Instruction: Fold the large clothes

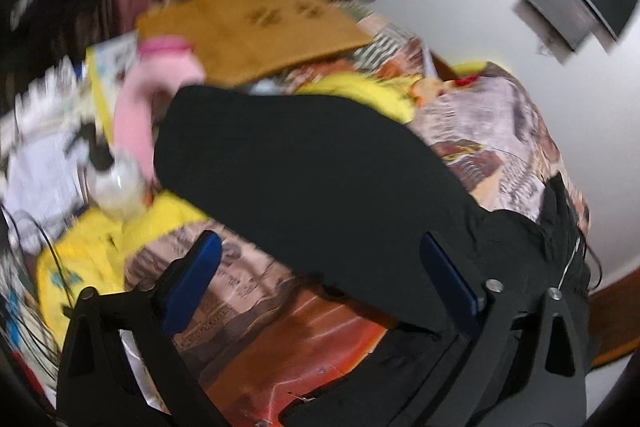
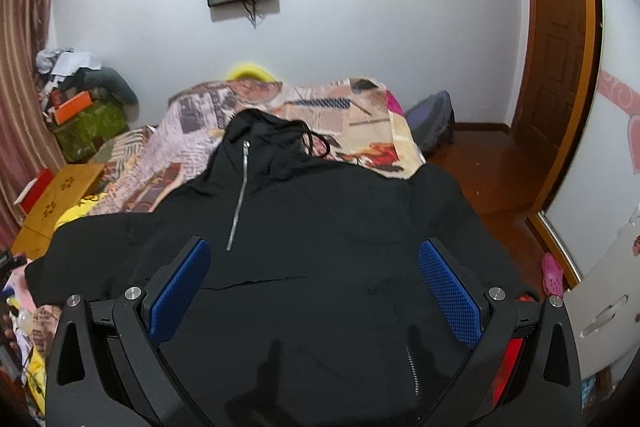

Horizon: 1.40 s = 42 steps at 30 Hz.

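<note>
A yellow cloth (image 1: 96, 255) lies far left on the bed (image 2: 360, 115). The left gripper (image 1: 320, 267) gapes wide, holding nothing, above the black jacket's (image 2: 320, 227) sleeve. The jacket lies spread mid-bed, zipper (image 2: 239, 195) up. The right gripper (image 2: 316, 283) hangs wide over it, empty.

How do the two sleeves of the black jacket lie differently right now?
In the right wrist view the left sleeve stretches out flat toward the wooden board, while the right sleeve bunches at the bed's edge above the floor. The left sleeve rests partly on yellow cloth; the right lies against the patterned quilt. Both are unfolded, and no hand-held gripper holds either.
</note>
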{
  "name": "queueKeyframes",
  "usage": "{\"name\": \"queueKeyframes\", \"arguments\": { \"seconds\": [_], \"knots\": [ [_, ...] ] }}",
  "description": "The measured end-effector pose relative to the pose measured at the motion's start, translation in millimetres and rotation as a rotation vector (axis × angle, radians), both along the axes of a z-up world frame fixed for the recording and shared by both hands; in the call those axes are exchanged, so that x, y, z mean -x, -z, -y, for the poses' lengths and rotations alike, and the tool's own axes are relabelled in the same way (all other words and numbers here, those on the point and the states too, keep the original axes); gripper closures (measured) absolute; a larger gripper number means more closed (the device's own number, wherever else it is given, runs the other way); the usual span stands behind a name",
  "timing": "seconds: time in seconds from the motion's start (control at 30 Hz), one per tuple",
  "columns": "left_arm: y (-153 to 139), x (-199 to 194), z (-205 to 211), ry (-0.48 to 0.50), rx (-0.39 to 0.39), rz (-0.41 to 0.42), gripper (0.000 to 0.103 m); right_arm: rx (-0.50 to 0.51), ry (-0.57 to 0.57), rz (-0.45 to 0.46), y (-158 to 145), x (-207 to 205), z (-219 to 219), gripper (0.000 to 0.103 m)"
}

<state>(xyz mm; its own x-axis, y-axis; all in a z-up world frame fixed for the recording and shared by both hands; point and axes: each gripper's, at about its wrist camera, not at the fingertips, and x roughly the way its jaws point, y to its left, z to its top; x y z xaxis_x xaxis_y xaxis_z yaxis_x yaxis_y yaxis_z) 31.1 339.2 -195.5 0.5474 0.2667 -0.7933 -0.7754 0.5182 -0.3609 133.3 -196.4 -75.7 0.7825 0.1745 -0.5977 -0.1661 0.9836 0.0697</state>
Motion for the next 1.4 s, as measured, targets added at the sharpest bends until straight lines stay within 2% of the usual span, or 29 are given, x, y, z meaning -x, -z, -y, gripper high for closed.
{"name": "queueKeyframes", "arguments": {
  "seconds": [0.17,0.37,0.53,0.73,0.8,0.9,0.97,1.07,1.17,1.27,1.4],
  "knots": [
    [45,15,-36,-0.033,0.204,0.047,0.01,-0.012,0.007,-0.049,7,-13,-4,0.0],
    [86,23,-70,-0.128,0.369,0.082,0.015,-0.019,-0.003,-0.071,10,-23,-10,0.0],
    [100,24,-93,-0.174,0.372,0.121,0.016,-0.012,-0.007,-0.075,10,-25,-13,0.0],
    [119,15,-113,-0.182,0.373,0.104,0.034,-0.027,-0.003,-0.084,8,-25,-9,0.0],
    [116,15,-114,-0.198,0.339,0.08,0.045,-0.03,0.001,-0.081,6,-24,-9,0.0],
    [96,7,-108,-0.185,0.201,-0.009,0.085,-0.032,0.012,-0.071,2,-20,-5,0.0],
    [78,-5,-98,-0.143,0.065,-0.112,0.096,-0.038,0.019,-0.067,1,-18,-4,0.0],
    [45,-19,-80,-0.09,-0.121,-0.175,0.098,-0.046,0.027,-0.066,-1,-16,-1,0.0],
    [3,-30,-56,-0.059,-0.298,-0.17,0.099,-0.039,0.027,-0.059,-2,-12,1,0.0],
    [-42,-42,-36,0.011,-0.363,-0.07,0.099,-0.032,0.024,-0.053,-2,-7,2,0.0],
    [-94,-58,-3,0.121,-0.366,0.096,0.099,-0.024,0.025,-0.054,0,-3,7,0.0]
  ]
}}
